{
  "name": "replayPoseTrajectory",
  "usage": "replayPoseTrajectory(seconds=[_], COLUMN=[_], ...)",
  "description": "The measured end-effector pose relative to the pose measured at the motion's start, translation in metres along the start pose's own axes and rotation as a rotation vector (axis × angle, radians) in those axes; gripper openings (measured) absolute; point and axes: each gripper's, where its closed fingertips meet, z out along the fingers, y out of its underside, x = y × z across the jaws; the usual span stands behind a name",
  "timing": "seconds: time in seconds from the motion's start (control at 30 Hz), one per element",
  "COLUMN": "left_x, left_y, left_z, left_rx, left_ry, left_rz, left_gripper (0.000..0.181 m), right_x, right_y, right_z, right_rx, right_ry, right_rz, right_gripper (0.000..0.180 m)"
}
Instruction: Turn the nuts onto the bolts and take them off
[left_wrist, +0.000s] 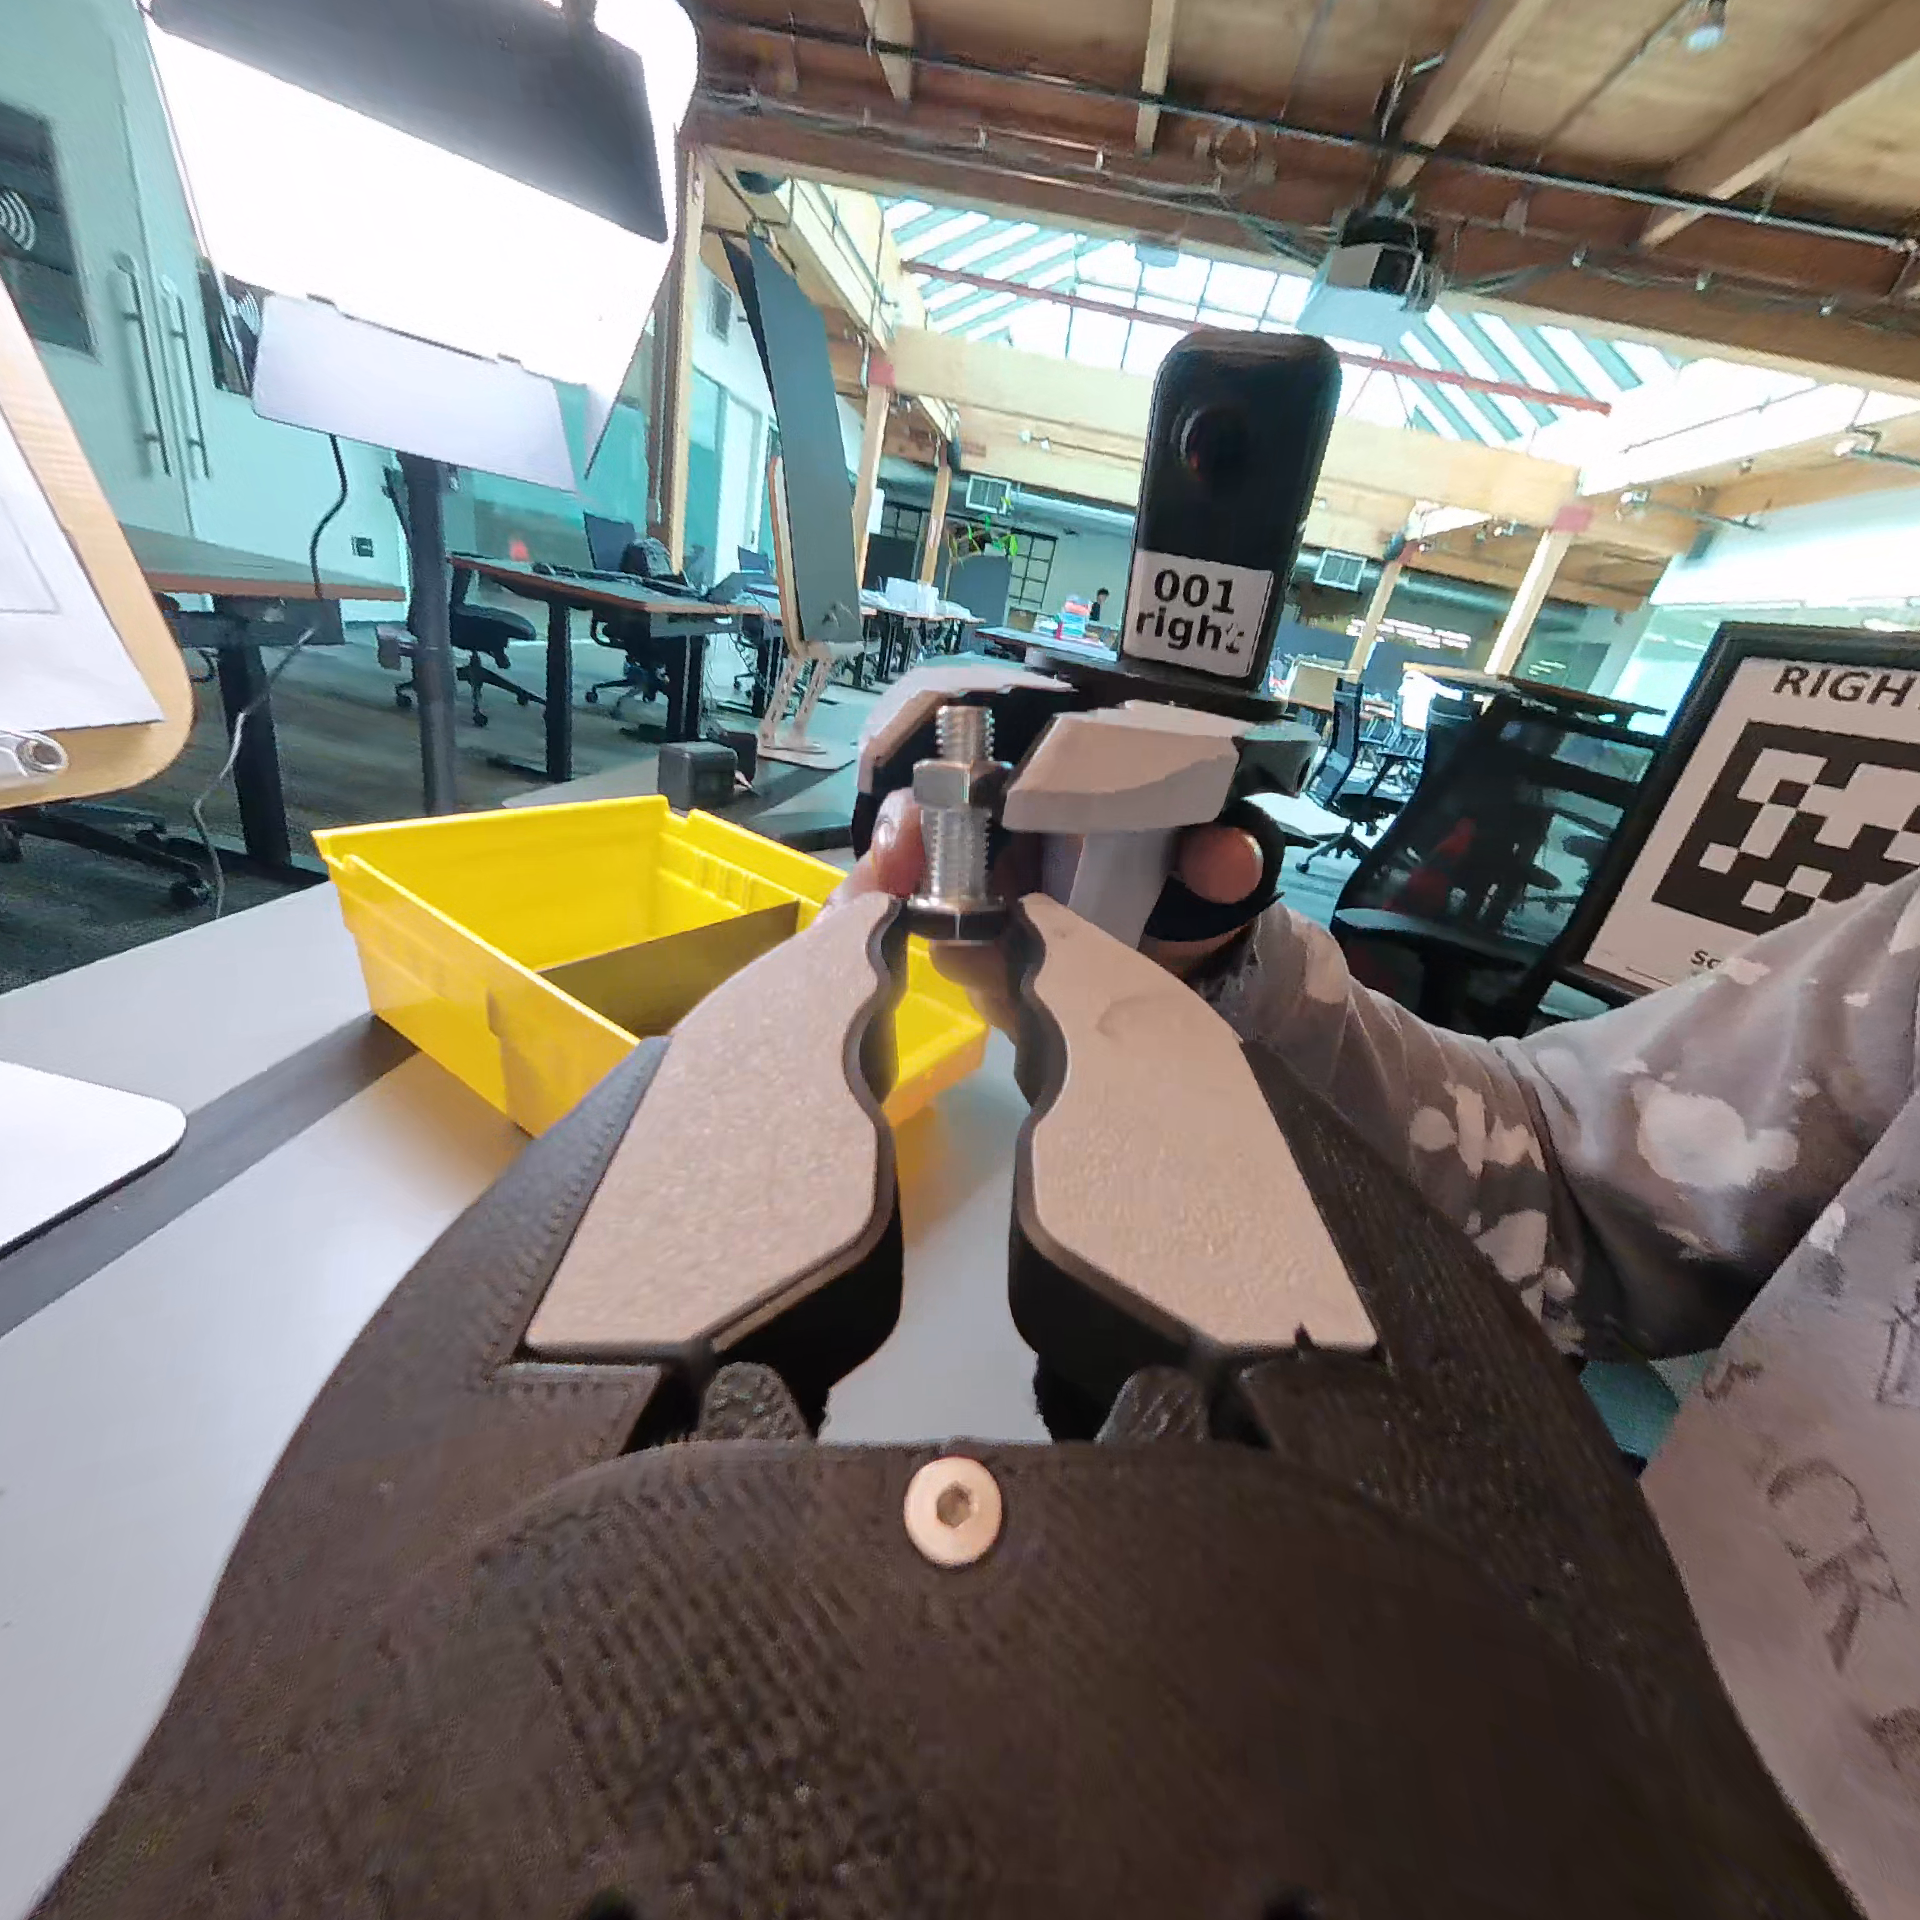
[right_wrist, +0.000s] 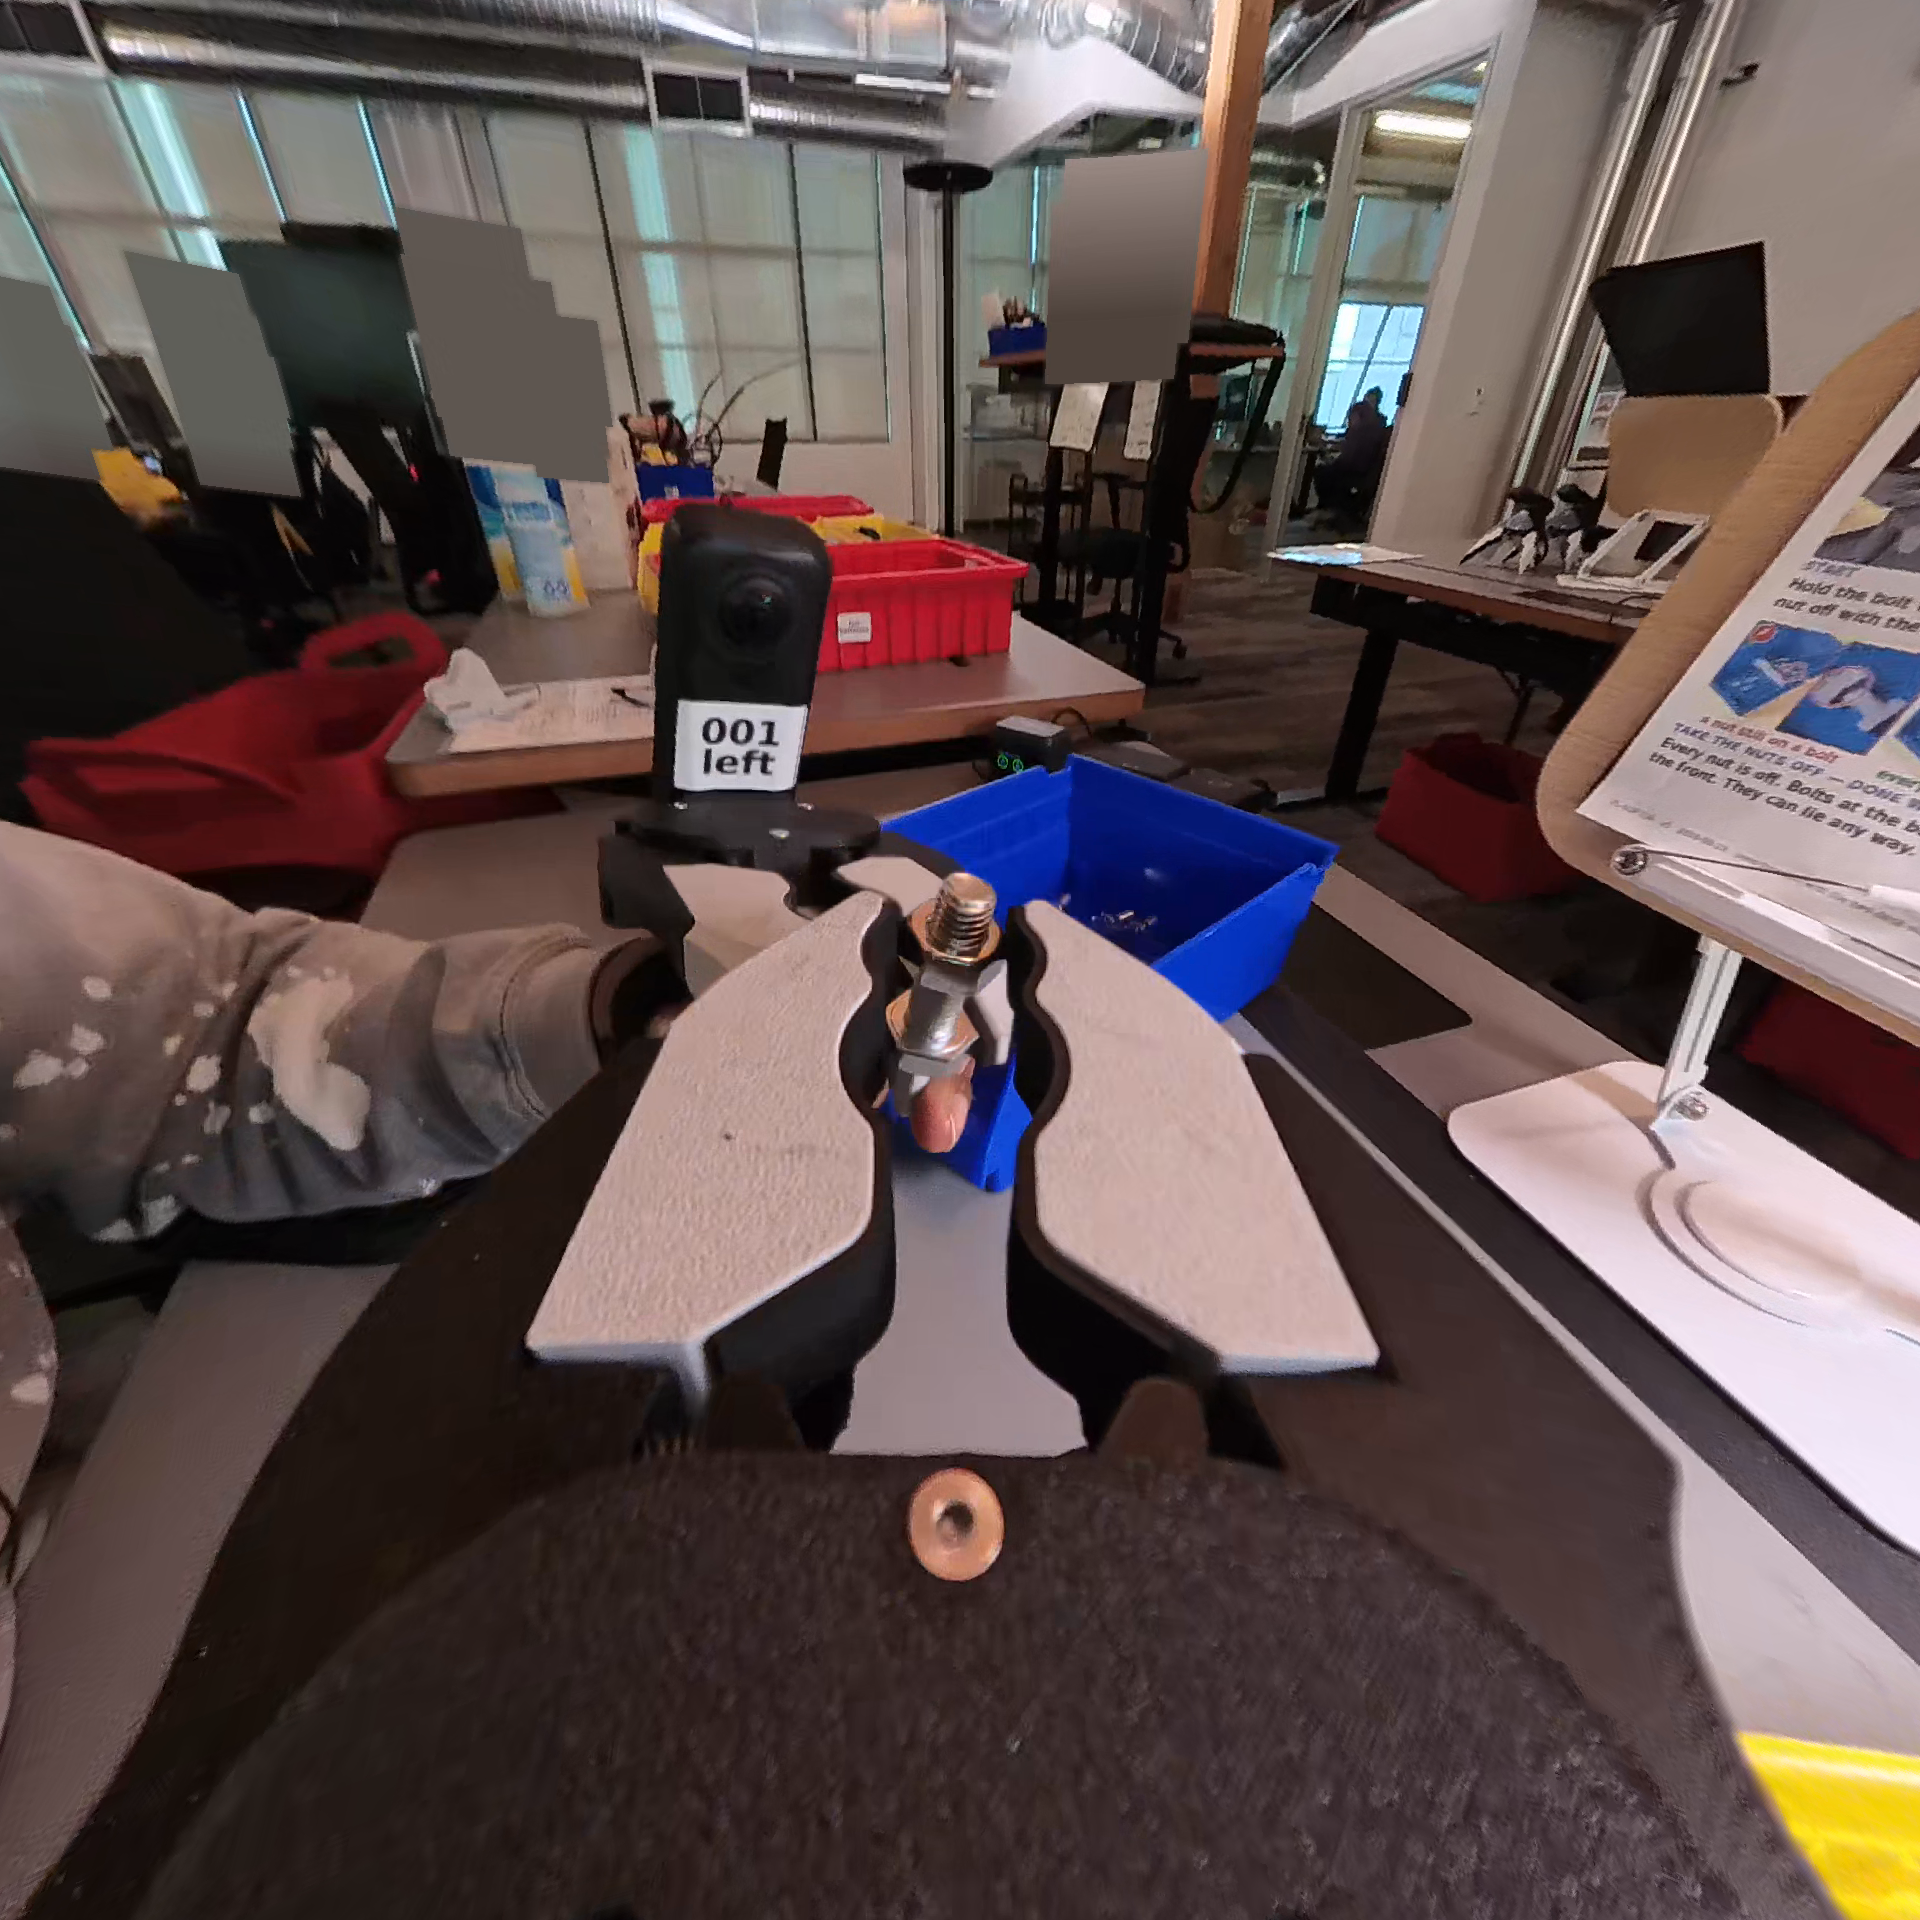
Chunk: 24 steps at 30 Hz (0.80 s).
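A silver bolt (left_wrist: 951, 852) stands upright in the air above the table, head down, with a hex nut (left_wrist: 951, 779) partway along its thread. My left gripper (left_wrist: 958, 923) is shut on the bolt head (left_wrist: 951, 920). My right gripper (right_wrist: 954, 940) faces it and is shut on the nut (right_wrist: 961, 968). In the left wrist view its grey fingers (left_wrist: 1101, 774) close on the nut from the far side. The bolt's thread end (right_wrist: 961, 904) points up and the head (right_wrist: 930, 1047) sits lower. A person's fingertip (right_wrist: 940, 1117) rests just below the head.
A yellow bin (left_wrist: 582, 935) with a dark divider sits on the grey table (left_wrist: 208, 1403) at the left. A blue bin (right_wrist: 1143, 862) holding several small metal parts sits behind the bolt. An instruction board on a white stand (right_wrist: 1714, 1195) is at the right. A person's patterned sleeve (left_wrist: 1507, 1122) reaches in. Left and right tips are no more than a few centimetres apart.
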Motion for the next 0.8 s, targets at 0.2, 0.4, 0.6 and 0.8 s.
replayPoseTrajectory(seconds=[0.2,0.4,0.6,0.8], left_x=[0.002,0.011,0.014,0.007], left_y=[0.004,-0.008,-0.027,-0.019], left_z=[0.002,-0.002,-0.011,-0.008], left_rx=[-0.039,0.035,0.121,0.096], left_ry=[0.001,0.022,0.005,-0.034], left_rz=[0.013,0.074,0.122,0.125], left_gripper=[0.019,0.018,0.018,0.018], right_x=[-0.003,-0.011,0.027,-0.007], right_y=[0.002,-0.009,-0.020,-0.020], right_z=[0.002,-0.003,-0.021,-0.003], right_rx=[-0.018,0.056,0.145,0.120], right_ry=[0.001,-0.070,0.065,-0.049], right_rz=[-0.032,0.016,0.140,0.097], right_gripper=[0.020,0.022,0.014,0.034])
